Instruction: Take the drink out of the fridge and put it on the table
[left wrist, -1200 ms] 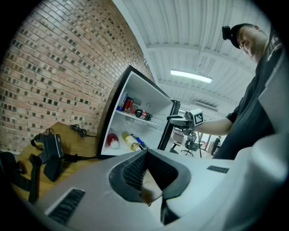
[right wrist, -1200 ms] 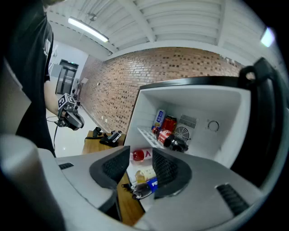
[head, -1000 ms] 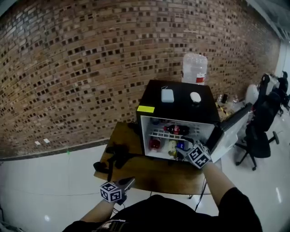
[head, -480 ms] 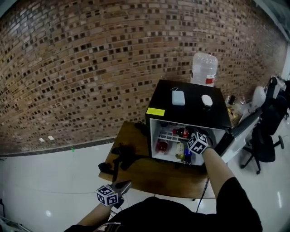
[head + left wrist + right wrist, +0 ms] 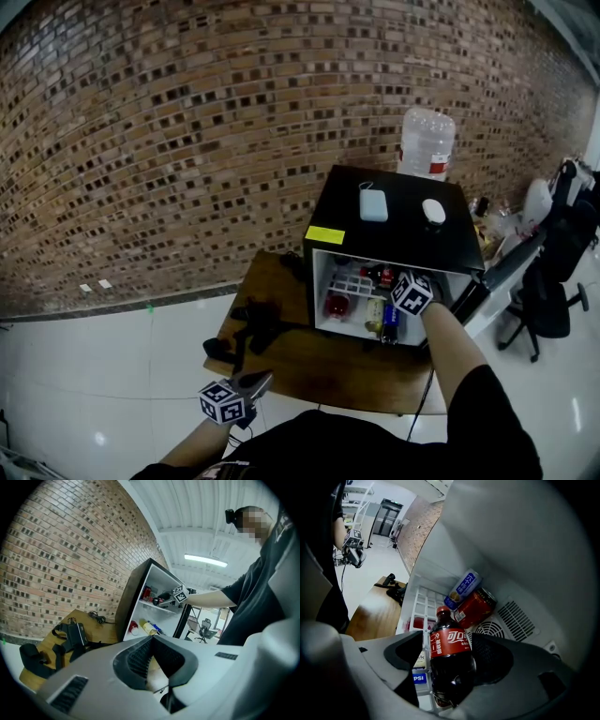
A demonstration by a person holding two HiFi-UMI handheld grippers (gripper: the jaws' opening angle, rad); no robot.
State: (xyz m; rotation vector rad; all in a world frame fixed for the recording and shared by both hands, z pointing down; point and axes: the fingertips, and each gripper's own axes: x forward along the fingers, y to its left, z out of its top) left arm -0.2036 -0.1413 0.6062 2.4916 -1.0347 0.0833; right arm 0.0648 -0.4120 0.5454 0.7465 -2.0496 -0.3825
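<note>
The black mini fridge [image 5: 394,211] stands open on the wooden table [image 5: 309,361]. My right gripper [image 5: 392,281] reaches into its upper shelf. In the right gripper view a cola bottle [image 5: 449,653] with a red label lies on the wire shelf between the jaws of the right gripper [image 5: 449,660]. The jaws are opening, and there is a gap at the left pad. Behind the bottle lie a red can [image 5: 474,607] and a blue-white can [image 5: 463,588]. My left gripper [image 5: 255,383] hangs low before the table's front edge, shut and empty, as the left gripper view [image 5: 151,641] shows.
The lower shelf holds a red can [image 5: 336,305], a yellow bottle [image 5: 375,314] and a blue can [image 5: 390,323]. The fridge door [image 5: 502,272] swings out to the right. Black straps and gear [image 5: 251,328] lie on the table's left. A water jug [image 5: 427,141] stands behind the fridge.
My right gripper has moved from the fridge's front up and into the upper shelf. The left gripper has hardly moved.
</note>
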